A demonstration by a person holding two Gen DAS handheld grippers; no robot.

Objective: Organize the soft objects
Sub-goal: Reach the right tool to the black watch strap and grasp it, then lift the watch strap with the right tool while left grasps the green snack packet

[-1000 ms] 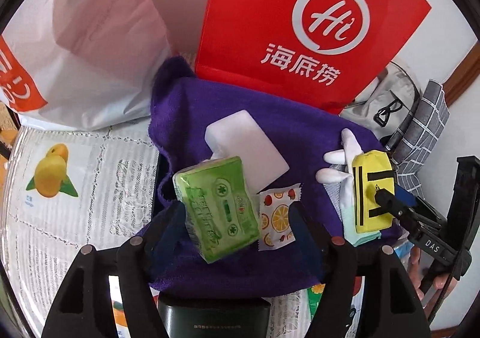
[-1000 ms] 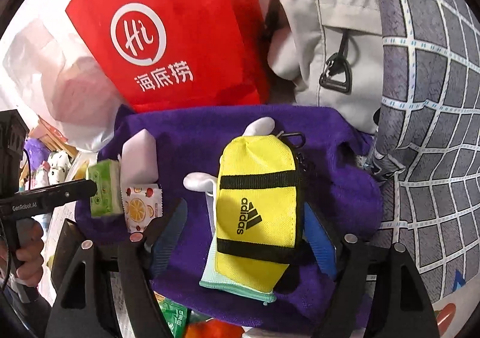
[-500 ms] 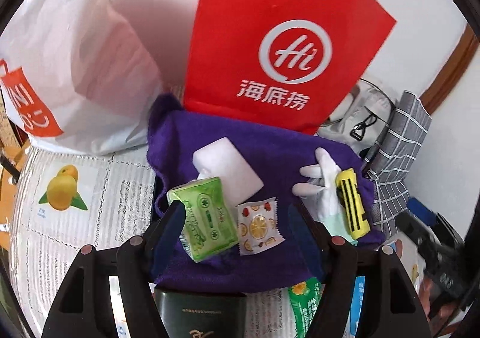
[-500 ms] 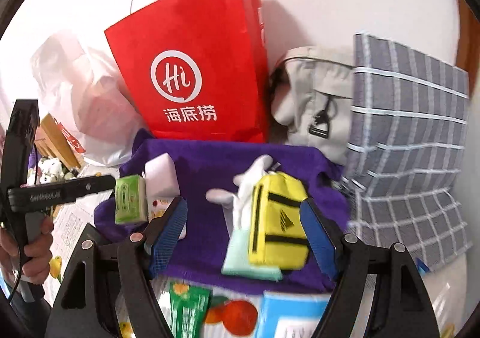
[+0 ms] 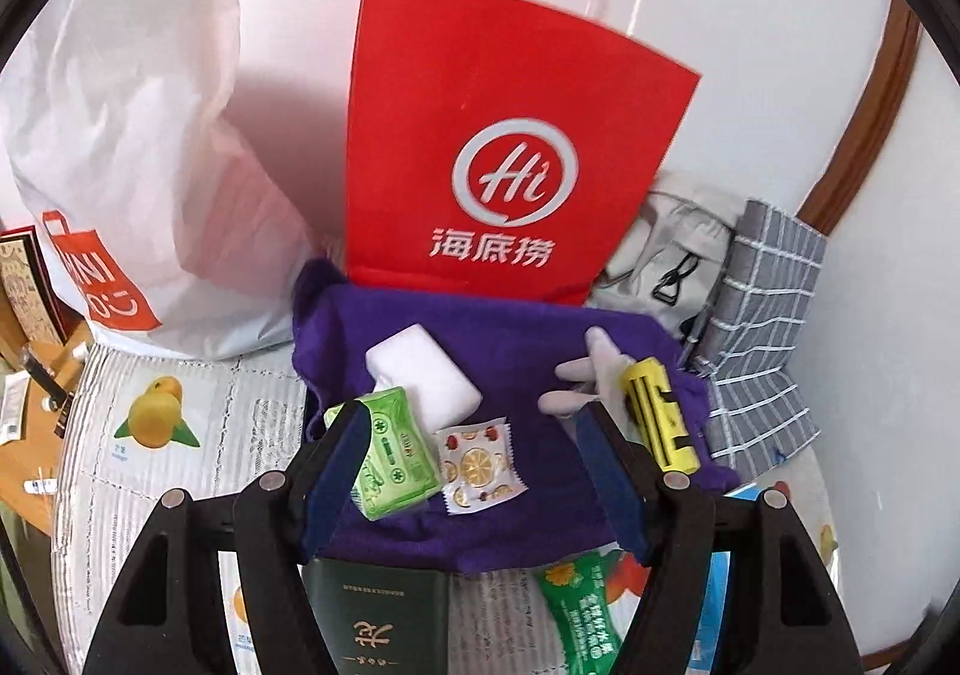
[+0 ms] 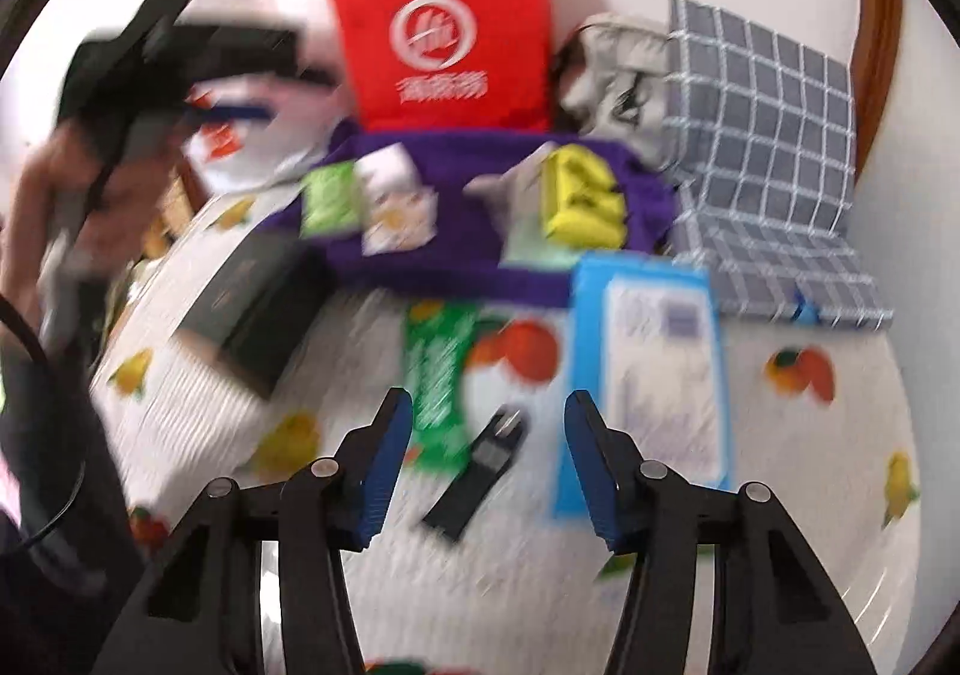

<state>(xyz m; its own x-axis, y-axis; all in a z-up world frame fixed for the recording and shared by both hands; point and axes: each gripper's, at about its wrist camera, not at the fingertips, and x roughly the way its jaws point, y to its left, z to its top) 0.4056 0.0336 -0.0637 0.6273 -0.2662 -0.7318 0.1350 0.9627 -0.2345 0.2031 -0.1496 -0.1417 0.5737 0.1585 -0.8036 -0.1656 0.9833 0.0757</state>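
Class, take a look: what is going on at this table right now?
A person holds a gripper in each hand above a fruit-print tablecloth. Soft items lie gathered on a purple towel: a green tissue pack, a white sponge block, a fruit-print sachet, a white glove and a yellow zip pouch. The left gripper and right gripper are both open, holding nothing; the right's jaws have just been closing.

Printed in white on the tall red paper carrier bag (image 5: 510, 135): a ringed "Hi" logo above "海底捞". On the crinkled white plastic bag (image 5: 120, 135), an orange patch with partial letters "NI" and "O".
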